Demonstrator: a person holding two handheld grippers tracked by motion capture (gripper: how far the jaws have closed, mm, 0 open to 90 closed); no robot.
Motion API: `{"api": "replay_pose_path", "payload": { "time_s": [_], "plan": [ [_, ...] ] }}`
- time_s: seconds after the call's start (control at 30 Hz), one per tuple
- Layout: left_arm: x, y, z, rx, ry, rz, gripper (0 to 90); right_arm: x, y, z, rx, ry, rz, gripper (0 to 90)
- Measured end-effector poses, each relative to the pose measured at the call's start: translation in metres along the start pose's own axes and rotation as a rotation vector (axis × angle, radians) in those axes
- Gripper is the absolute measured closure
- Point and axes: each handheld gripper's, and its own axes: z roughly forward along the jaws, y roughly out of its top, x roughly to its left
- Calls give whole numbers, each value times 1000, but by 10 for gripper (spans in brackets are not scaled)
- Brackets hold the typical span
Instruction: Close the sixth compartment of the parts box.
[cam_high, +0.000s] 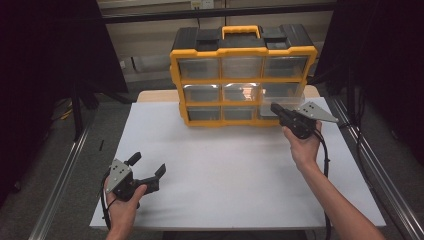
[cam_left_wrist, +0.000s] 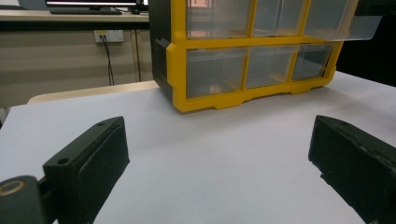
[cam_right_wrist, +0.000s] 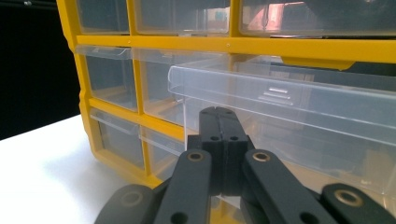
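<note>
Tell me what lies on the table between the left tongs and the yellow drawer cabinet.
Nothing: in the left gripper view, only bare white table top stretches from the open left tongs to the yellow drawer cabinet.

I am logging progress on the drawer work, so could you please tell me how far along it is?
Done: the clear drawer, middle row right, is partly out of the yellow organizer. In hand: the right gripper, jaws together, is at its front. Left: whatever follows; the other drawers sit flush and the left gripper waits open.
</note>
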Motion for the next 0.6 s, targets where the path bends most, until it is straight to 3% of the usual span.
{"api": "replay_pose_path", "payload": {
  "time_s": [0.07, 0.47, 0.5, 0.53, 0.6],
  "plan": [
    [1, 1, -1, 4, -11, 14, 49, -1, -1, 0, -2, 5, 4, 900],
    [0, 0, 0, 0, -4, -3, 49, -6, -4, 4, 5, 1, 3, 900],
    [-3, -1, 3, -29, 2, -42, 49, -6, -3, 5, 3, -4, 5, 900],
    [-1, 0, 0, 3, -7, 3, 49, -6, -3, 5, 8, -7, 5, 900],
    [0, 0, 1, -4, -14, 0, 49, -7, -3, 5, 7, -13, 2, 900]
  ]
}}
